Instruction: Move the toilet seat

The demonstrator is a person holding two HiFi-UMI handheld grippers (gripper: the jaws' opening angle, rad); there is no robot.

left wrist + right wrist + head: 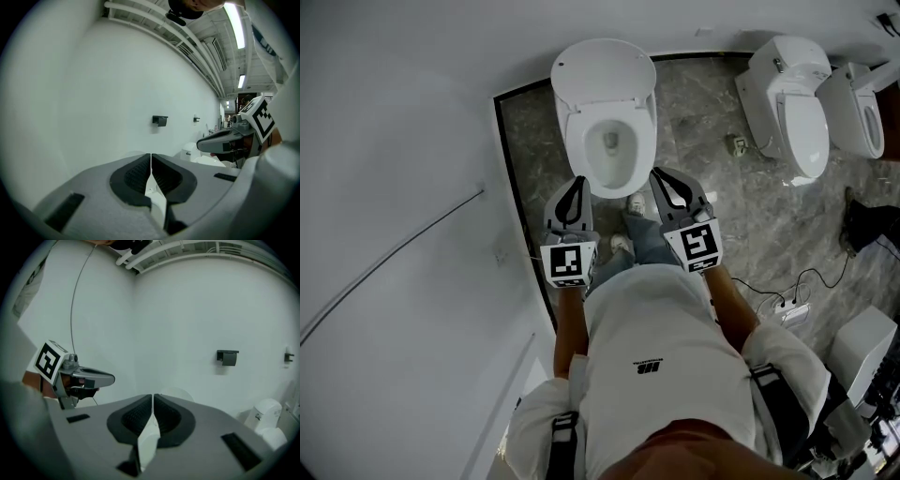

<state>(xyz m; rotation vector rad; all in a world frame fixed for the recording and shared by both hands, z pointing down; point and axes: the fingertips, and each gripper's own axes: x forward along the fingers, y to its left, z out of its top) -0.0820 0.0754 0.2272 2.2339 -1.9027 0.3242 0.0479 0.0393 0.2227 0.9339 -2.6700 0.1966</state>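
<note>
The toilet seat [579,150] lay down as a white ring on the bowl, with the lid [603,71] tipped up behind it toward the wall [394,141]. Its long axis ran from the hinge at the wall straight toward the person, so its rounded front edge was the nearest part.

That front edge sat ahead of and between the two tools. The left gripper [577,184] was at the front-left of the rim and the right gripper [662,178] at the front-right. Both pointed forward along the seat's length, and neither was clearly nearer. From above, the tips seemed to be just at the rim, but whether either touched it could not be told.

Both pairs of jaws were closed with nothing between them. Each gripper's own view showed its ribbed pads pressed together with only white porcelain beyond.

Lifting would probably mean getting a tip under the front lip. Two more toilets [787,103] stood well apart on the marble floor [703,122].
</note>
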